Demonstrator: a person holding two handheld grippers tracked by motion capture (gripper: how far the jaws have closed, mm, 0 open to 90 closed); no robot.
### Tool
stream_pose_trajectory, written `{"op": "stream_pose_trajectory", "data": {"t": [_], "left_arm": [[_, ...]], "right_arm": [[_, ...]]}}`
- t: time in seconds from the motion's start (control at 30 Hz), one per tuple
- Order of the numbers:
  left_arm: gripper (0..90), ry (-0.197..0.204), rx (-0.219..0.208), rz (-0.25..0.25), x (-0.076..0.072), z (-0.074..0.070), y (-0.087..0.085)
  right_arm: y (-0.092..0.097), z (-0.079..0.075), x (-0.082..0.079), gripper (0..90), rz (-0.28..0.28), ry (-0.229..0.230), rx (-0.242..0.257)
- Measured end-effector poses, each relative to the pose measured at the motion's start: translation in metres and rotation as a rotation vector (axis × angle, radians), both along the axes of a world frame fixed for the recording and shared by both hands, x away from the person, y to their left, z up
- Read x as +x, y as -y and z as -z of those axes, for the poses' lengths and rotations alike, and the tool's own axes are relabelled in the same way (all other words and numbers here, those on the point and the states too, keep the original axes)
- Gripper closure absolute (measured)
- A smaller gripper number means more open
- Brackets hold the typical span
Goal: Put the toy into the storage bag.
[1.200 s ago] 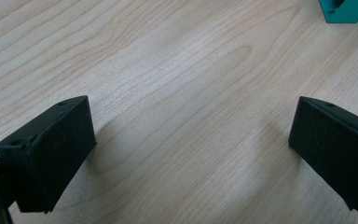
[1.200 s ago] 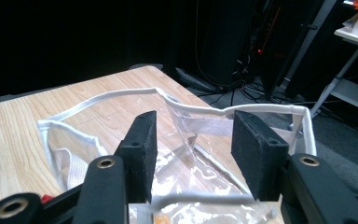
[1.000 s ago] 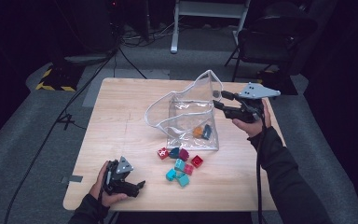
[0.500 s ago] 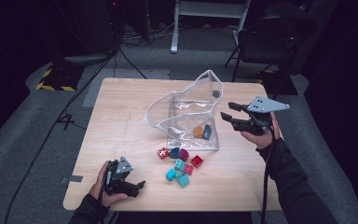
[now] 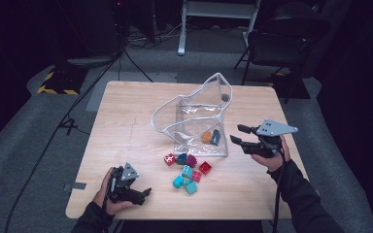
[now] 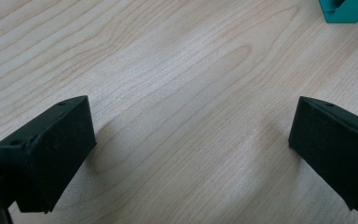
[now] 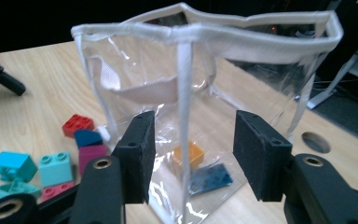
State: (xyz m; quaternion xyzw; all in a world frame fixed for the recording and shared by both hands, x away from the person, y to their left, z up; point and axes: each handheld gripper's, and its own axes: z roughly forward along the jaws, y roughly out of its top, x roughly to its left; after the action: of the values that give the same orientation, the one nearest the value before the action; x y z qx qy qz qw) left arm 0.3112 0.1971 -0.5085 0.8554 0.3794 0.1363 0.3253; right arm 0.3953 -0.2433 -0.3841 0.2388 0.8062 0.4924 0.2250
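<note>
A clear plastic pouch [image 5: 194, 119] with white trim is stood upright at the table's middle, its mouth open. An orange brick [image 5: 206, 137] and a blue brick [image 5: 216, 137] are seen inside it. Loose bricks [image 5: 188, 169] are scattered just near of it.

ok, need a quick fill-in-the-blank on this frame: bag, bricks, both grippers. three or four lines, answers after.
1. The clear bag holds an orange brick and a ____ brick.
2. The right gripper has its jaws apart, with the bag's white ____ between them.
3. The left gripper has ____ between its open jaws.
4. The loose bricks lie on the ____ outside the bag.

Missing words: blue; seam; nothing; table
</note>
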Motion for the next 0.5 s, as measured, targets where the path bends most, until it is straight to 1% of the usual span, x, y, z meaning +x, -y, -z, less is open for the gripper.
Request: {"op": "stream_pose_trajectory", "data": {"t": [0.1, 0.13, 0.17, 0.2, 0.23, 0.27, 0.33, 0.37, 0.4, 0.43, 0.5], "left_arm": [[0.6, 0.0, 0.0, 0.0, 0.0, 0.0, 0.0], [0.6, 0.0, 0.0, 0.0, 0.0, 0.0, 0.0], [0.6, 0.0, 0.0, 0.0, 0.0, 0.0, 0.0], [0.6, 0.0, 0.0, 0.0, 0.0, 0.0, 0.0], [0.6, 0.0, 0.0, 0.0, 0.0, 0.0, 0.0], [0.6, 0.0, 0.0, 0.0, 0.0, 0.0, 0.0], [0.6, 0.0, 0.0, 0.0, 0.0, 0.0, 0.0], [0.6, 0.0, 0.0, 0.0, 0.0, 0.0, 0.0], [0.6, 0.0, 0.0, 0.0, 0.0, 0.0, 0.0], [0.6, 0.0, 0.0, 0.0, 0.0, 0.0, 0.0], [0.6, 0.0, 0.0, 0.0, 0.0, 0.0, 0.0]], "right_arm": [[-0.003, 0.012, -0.005, 49.4, -0.013, -0.013, -0.007], [-0.003, 0.012, -0.005, 49.4, -0.013, -0.013, -0.007], [-0.005, 0.019, -0.008, 49.3, -0.021, -0.022, -0.014], [-0.005, 0.019, -0.008, 49.3, -0.021, -0.022, -0.014], [-0.007, 0.027, -0.01, 49.1, -0.033, -0.041, -0.022], [-0.007, 0.027, -0.01, 49.1, -0.033, -0.041, -0.022], [-0.011, 0.035, -0.013, 48.8, -0.042, -0.047, -0.047], [-0.012, 0.041, -0.015, 48.8, -0.055, -0.063, -0.049], [-0.012, 0.041, -0.015, 48.8, -0.055, -0.063, -0.049], [-0.013, 0.046, -0.017, 48.7, -0.06, -0.073, -0.053], [-0.014, 0.051, -0.018, 48.5, -0.064, -0.086, -0.055]]}}
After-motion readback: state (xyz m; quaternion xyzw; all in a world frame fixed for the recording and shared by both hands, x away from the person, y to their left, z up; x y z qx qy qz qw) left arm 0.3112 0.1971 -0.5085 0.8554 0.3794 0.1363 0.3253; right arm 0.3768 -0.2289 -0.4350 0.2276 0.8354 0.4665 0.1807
